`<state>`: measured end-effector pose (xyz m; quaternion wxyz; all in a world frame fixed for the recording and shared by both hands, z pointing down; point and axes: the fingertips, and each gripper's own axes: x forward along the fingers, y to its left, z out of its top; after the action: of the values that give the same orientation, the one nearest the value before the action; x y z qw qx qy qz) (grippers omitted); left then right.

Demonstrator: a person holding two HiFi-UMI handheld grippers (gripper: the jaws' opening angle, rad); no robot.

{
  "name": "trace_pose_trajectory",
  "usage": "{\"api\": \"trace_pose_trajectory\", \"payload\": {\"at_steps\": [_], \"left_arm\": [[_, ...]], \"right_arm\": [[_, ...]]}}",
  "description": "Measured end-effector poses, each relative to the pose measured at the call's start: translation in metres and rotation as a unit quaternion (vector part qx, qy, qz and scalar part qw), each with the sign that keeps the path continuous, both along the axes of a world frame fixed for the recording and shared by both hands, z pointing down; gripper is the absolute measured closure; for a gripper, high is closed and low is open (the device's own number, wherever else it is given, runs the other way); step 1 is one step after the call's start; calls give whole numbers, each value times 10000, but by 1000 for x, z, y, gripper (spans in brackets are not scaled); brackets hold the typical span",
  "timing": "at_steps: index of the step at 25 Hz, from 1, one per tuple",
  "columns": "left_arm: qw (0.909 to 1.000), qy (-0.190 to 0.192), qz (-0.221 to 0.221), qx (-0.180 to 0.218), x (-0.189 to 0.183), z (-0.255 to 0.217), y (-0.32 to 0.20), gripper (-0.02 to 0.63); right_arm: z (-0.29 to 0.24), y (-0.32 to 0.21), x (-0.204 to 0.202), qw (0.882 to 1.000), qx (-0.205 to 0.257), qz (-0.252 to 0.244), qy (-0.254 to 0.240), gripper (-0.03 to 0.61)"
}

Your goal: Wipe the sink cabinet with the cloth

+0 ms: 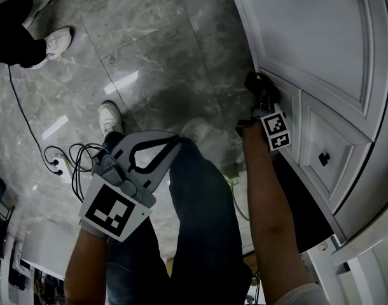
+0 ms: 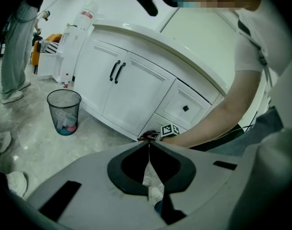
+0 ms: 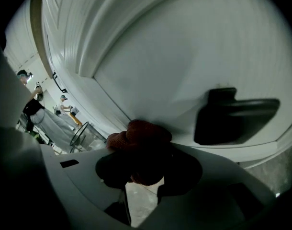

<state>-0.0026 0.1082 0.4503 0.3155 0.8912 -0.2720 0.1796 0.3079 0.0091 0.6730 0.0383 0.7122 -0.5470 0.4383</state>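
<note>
The white sink cabinet (image 1: 321,43) fills the right of the head view. My right gripper (image 1: 257,86) is low against its front, beside the drawers. In the right gripper view the right gripper (image 3: 141,150) is shut on a red cloth (image 3: 142,137), which is pressed to a white panel (image 3: 184,56) next to a black pull (image 3: 232,116). The left gripper view shows the cloth (image 2: 147,136) as a small red spot at the cabinet's (image 2: 131,95) base. My left gripper (image 1: 177,142) hangs over my legs, away from the cabinet. Its jaws (image 2: 149,143) are shut with nothing between them.
A wire waste bin (image 2: 63,111) stands on the marble floor in front of the cabinet doors. A power strip with cables (image 1: 63,164) lies on the floor at the left. Another person's shoes (image 1: 57,43) are at the upper left. A black drawer knob (image 1: 324,159) sticks out.
</note>
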Motion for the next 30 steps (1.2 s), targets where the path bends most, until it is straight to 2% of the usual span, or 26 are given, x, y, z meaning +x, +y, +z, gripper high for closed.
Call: {"api": "trace_pose_trajectory", "payload": {"at_steps": [4,9,15,21,30], "left_arm": [[9999,-8,148,-7,8,0,4,601],[9994,-3,349,22,17,-2,11,601],[9983,-26,575,17,21,-2,18,601],[9972,-4,746,58,30,-7,19,601],[9945,138,1037,-14,51,-26,29,601]], "right_arm": [[0,19,16,9996,30,286,-38,439],[-1,38,34,9992,-39,399,-33,439],[-3,63,53,9983,-249,523,48,439],[-10,100,83,9952,-416,864,170,439],[-35,121,99,9917,-486,1188,106,439]]}}
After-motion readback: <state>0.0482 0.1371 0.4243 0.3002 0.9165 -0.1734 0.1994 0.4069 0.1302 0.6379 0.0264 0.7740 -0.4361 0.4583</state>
